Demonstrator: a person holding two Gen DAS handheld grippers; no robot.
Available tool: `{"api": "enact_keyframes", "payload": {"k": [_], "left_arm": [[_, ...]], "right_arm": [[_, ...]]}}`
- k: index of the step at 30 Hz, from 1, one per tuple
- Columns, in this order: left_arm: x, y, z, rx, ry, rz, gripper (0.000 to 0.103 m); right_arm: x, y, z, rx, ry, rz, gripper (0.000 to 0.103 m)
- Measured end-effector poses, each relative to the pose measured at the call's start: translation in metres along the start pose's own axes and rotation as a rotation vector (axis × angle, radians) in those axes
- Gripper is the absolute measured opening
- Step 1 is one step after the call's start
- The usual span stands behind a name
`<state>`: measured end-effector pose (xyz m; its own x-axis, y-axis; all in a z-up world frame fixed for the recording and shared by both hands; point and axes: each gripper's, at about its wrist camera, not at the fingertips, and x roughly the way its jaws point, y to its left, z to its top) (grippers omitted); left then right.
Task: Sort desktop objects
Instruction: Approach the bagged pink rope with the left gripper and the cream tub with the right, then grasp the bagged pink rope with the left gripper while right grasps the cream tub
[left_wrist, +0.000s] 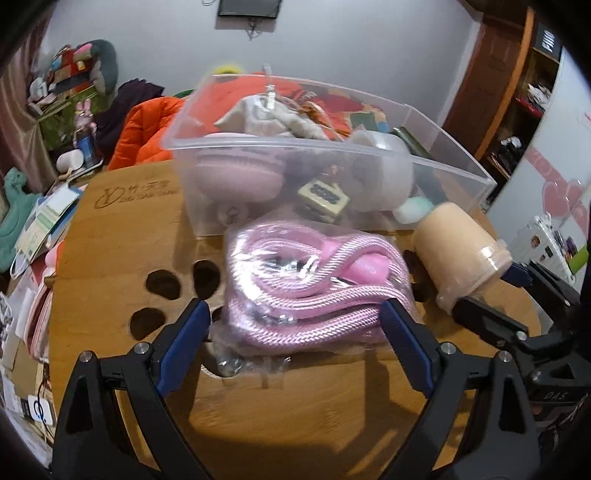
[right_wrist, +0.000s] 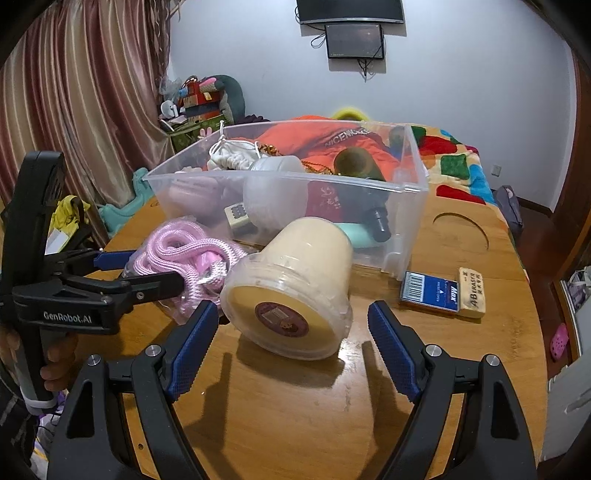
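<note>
Left gripper (left_wrist: 295, 317) gaping around the bagged pink rope (left_wrist: 314, 288), pads not pressing it. Right gripper (right_wrist: 291, 325) equally wide, flanking the toppled beige tub (right_wrist: 291, 291) without contact — both apparently poised to lift. Rope and tub mid-table (right_wrist: 295, 406), just before the clear bin (right_wrist: 406, 206). Inside: pink case, cloth pouch, dark bottle, mahjong tile. Toward the right edge — blue card box (right_wrist: 430, 291) beside eraser (right_wrist: 472, 291).

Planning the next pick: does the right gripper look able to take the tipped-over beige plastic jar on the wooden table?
Probably yes: the right gripper has open jaws either side of the beige plastic jar, with nothing between.
</note>
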<state>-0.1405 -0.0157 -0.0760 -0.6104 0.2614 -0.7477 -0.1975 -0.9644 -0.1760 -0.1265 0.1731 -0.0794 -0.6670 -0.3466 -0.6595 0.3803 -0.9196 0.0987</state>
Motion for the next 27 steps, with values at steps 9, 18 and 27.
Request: {"api": "enact_keyframes", "payload": {"k": [9,18,27], "left_arm": [[0.001,-0.018,0.002,0.032,0.002,-0.069,0.079],[-0.02,-0.025,0.012,0.017,-0.041,-0.183,0.071],[-0.02,-0.032,0.009,0.078,0.006,-0.161,0.071]], "right_arm": [[0.008,-0.005,-0.001,-0.001,0.019,0.002,0.08],[0.007,-0.022,-0.005,0.056,0.012,0.044,0.065],[0.005,-0.017,-0.007,0.016,0.008,0.029,0.065]]}}
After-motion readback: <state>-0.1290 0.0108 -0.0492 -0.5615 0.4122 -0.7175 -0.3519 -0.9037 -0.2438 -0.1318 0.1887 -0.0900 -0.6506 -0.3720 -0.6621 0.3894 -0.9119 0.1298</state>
